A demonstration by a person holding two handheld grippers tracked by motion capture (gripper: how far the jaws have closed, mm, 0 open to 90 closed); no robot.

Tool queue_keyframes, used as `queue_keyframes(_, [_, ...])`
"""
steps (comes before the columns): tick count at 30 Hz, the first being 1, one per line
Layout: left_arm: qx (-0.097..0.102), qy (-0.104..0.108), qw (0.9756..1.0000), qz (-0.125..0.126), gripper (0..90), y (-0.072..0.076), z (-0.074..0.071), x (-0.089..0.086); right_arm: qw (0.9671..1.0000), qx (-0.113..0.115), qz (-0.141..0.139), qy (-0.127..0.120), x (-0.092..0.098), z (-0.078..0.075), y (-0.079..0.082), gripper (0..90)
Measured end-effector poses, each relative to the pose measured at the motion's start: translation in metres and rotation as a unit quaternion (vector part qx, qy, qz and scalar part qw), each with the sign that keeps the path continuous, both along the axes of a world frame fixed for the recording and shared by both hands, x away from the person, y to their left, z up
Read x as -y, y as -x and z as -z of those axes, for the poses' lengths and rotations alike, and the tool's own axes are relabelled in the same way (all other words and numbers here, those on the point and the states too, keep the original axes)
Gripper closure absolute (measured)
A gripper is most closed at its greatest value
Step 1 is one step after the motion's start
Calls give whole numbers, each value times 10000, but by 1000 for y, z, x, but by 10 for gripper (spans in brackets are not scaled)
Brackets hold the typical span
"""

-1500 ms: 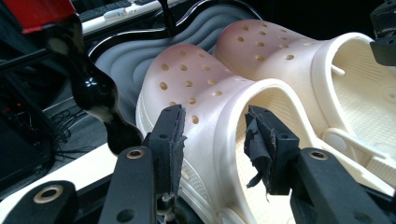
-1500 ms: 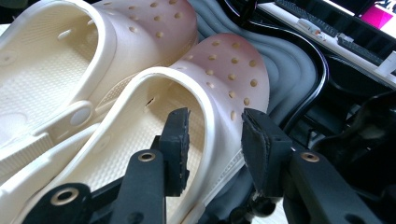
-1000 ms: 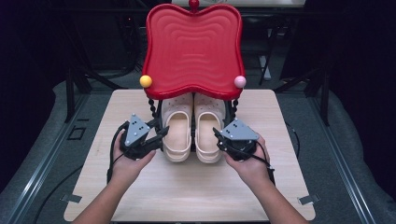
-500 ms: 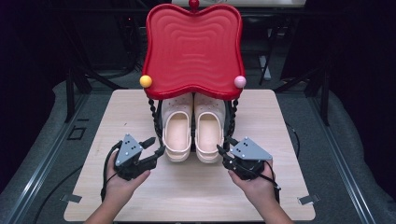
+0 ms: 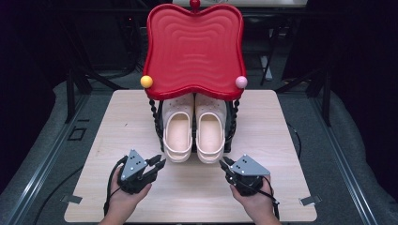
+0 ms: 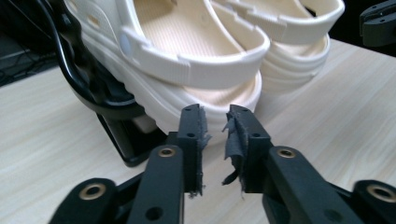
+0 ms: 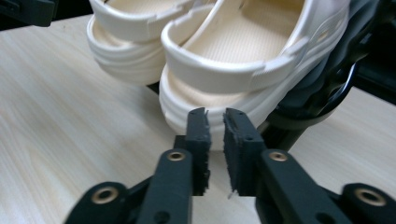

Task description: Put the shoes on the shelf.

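Observation:
Two cream clogs, the left clog (image 5: 178, 133) and the right clog (image 5: 210, 133), rest side by side on a black rack under a red wavy tray top (image 5: 194, 51). My left gripper (image 5: 159, 162) sits low over the table just short of the left clog's heel (image 6: 187, 65). Its jaws have just been closing and stand a narrow gap apart (image 6: 215, 122) with nothing between them. My right gripper (image 5: 224, 161) mirrors it in front of the right clog's heel (image 7: 233, 70). Its jaws too have just been closing, to a thin slit (image 7: 215, 123), and hold nothing.
The rack's black twisted posts (image 5: 155, 117) flank the clogs, with a yellow ball (image 5: 146, 81) and a pink ball (image 5: 241, 82) at the tray's corners. Bare wooden table (image 5: 117, 122) lies on both sides. Dark floor and frames surround the table.
Both hands have drawn back from the clogs toward the near edge and sunk lower. Both pairs of jaws have narrowed from wide to a slim gap.

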State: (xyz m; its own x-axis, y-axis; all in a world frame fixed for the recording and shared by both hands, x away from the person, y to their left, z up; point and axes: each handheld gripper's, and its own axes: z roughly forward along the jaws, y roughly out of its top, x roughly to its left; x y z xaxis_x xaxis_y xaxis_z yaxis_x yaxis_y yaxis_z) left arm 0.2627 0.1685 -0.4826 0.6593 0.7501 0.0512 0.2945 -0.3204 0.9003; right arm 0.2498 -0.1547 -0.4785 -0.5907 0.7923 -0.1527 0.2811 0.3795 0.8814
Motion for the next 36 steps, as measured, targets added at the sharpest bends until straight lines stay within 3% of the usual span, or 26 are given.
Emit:
queue_keyframes(3, [-56,28,10000,7,816,1,4,0,10000,-91,-29,2,0,5,0,856])
queue_keyframes(4, [-105,55,9999,24,833,2,7,0,9996,-273,-79,1,-1,10,-1,894])
queue_keyframes(7, [-259,136,9996,17,894,-1,17,2,9989,-449,-134,-46,-4,19,-4,900])
queue_keyframes(10, [-374,166,9992,25,900,-5,22,6,9983,-560,-170,-76,-8,24,-8,900])
queue_keyframes(20, [-482,-39,9988,50,900,-11,31,22,9968,-746,-240,-133,-14,32,-15,900])
queue_keyframes(30, [-591,-38,9982,-70,900,-16,33,27,9946,-916,-275,-403,-15,35,-22,900])
queue_keyframes(36, [-574,-21,9983,-136,900,-15,28,25,9951,-895,-238,-347,-16,32,-24,900])
